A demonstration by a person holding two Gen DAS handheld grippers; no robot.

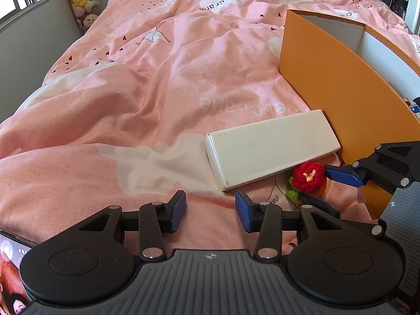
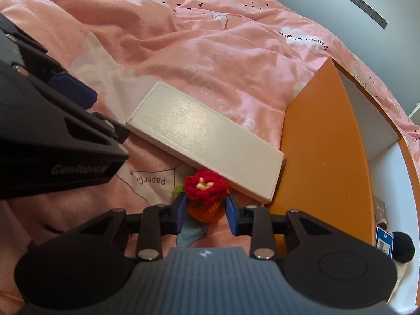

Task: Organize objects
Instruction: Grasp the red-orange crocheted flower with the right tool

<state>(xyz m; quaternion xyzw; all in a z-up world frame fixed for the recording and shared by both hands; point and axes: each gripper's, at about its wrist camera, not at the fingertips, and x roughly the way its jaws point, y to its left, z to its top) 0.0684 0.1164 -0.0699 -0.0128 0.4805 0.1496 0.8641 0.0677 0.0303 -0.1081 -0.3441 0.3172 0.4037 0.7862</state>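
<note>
Right gripper (image 2: 203,211) pinching crocheted flower pot (image 2: 206,199) on the bed (image 2: 210,52), just beside white box (image 2: 207,139) and orange box (image 2: 325,144). Left gripper (image 1: 210,211) spread, empty, over the duvet.

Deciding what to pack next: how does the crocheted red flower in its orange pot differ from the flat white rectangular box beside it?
The crocheted red flower in its orange pot is small, rounded and yarn-soft; the flat white rectangular box is long, flat-faced and smooth. The flower sits between the right gripper pads; the box is ungripped, its end against the orange storage box. Both rest on the pink duvet.
</note>
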